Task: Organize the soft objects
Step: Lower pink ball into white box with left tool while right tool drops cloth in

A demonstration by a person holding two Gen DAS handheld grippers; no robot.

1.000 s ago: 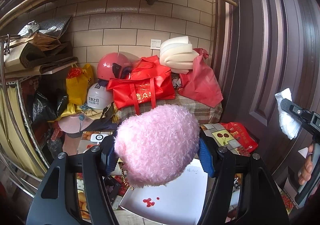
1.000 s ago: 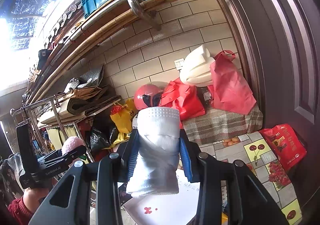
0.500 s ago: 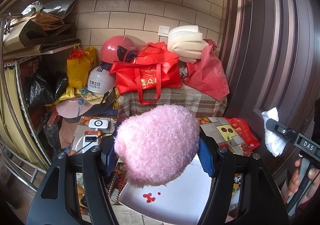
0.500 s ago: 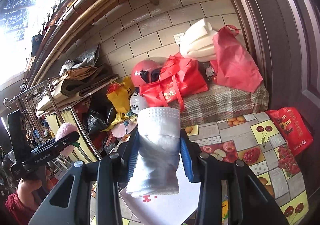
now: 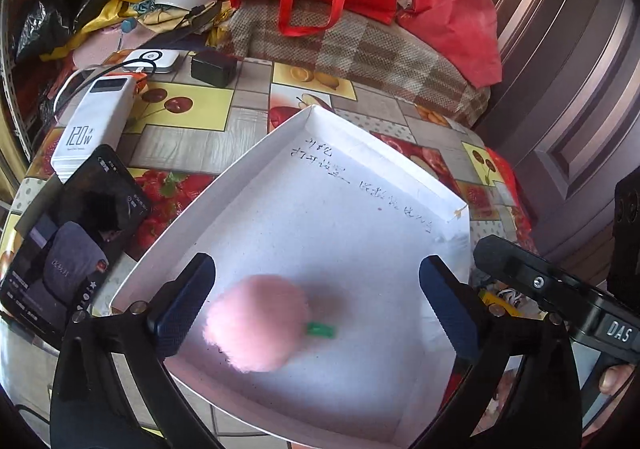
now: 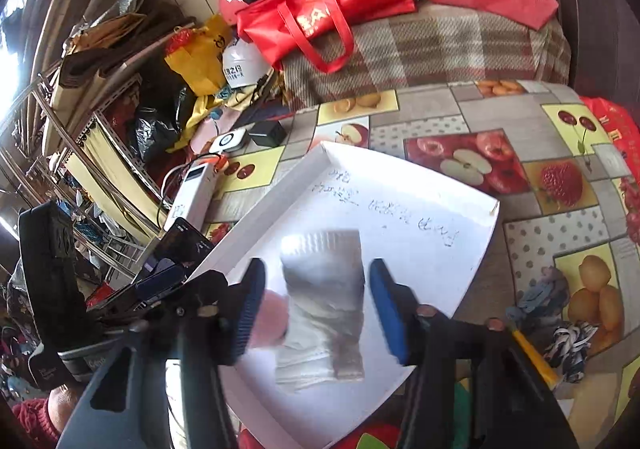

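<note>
Here the pink plush ball (image 5: 256,323) lies blurred inside the white tray (image 5: 248,177), toward the tray's near left corner, a small green tag poking from its right side. The left gripper (image 5: 316,305) has just been opening; its fingers (image 5: 184,305) stand wide on either side of the ball, clear of it, so the ball looks released. In the right wrist view the folded white cloth (image 6: 324,305) sits over the tray's middle, also blurred, perhaps not yet settled. The right gripper (image 6: 316,309) has likewise just been opening, and its fingers (image 6: 250,305) stand apart from the cloth with a gap on both sides.

Judging from this, two soft things are now in the tray. More seems left to do: a bluish cloth (image 6: 540,293) and a black-and-white bundle (image 6: 572,345) lie on the fruit-patterned worktop (image 6: 460,117) beyond the tray's right edge. A power bank (image 5: 94,121) and a phone (image 5: 68,245) rest along the worktop's left edge.
</note>
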